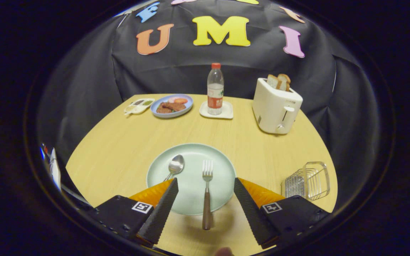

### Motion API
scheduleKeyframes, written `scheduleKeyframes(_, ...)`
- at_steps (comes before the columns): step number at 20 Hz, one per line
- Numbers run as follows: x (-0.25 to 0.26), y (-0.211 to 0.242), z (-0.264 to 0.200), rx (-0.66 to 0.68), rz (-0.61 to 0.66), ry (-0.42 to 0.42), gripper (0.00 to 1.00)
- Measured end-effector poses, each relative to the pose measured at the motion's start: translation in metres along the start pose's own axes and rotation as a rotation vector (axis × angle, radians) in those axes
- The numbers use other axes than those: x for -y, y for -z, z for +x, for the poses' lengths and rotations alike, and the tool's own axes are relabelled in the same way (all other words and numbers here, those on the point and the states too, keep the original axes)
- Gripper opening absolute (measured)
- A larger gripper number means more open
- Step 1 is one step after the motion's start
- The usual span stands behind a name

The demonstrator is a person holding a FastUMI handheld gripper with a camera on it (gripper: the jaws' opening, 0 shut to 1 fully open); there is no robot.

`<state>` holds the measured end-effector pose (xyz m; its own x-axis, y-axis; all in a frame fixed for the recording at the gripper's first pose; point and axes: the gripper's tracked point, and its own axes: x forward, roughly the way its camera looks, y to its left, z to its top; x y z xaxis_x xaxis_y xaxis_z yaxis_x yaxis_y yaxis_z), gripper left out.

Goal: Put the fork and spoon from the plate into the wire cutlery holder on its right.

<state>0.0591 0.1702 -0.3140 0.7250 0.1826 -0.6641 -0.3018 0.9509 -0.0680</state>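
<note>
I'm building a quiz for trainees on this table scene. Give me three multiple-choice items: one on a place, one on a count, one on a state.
1. Where does the fork lie?
A. between the tongs' open fingers, head on the plate
B. in the wire holder
C. beside the toaster

2. How many bread slices stand in the toaster?
A. none
B. two
C. four

3. How are the tongs?
A. shut on the spoon
B. shut on the fork
C. open, gripping nothing

Answers:
1. A, its handle runs out over the plate's near rim between the fingers.
2. B, two tops stick out.
3. C, the fingers stand wide apart.
</note>
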Motion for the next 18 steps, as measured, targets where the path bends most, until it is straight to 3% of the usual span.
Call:
scheduleKeyframes(3, -0.006, 0.017, 0.019, -0.065, -0.011, -0.005, 0.84)
scheduleKeyframes(6, -0.008, 0.026, 0.035, -0.118, -0.022, 0.005, 0.79)
scheduleKeyframes(12, -0.003, 0.043, 0.055, -0.212, -0.008, 0.051, 0.44)
scheduleKeyframes(13, -0.002, 0.044, 0.056, -0.216, -0.002, 0.057, 0.32)
scheduleKeyframes(16, 0.0, 0.045, 0.055, -0.236, 0.016, 0.067, 0.1)
scheduleKeyframes(18, 0.0, 0.043, 0.054, -0.24, 0.029, 0.063, 0.1)
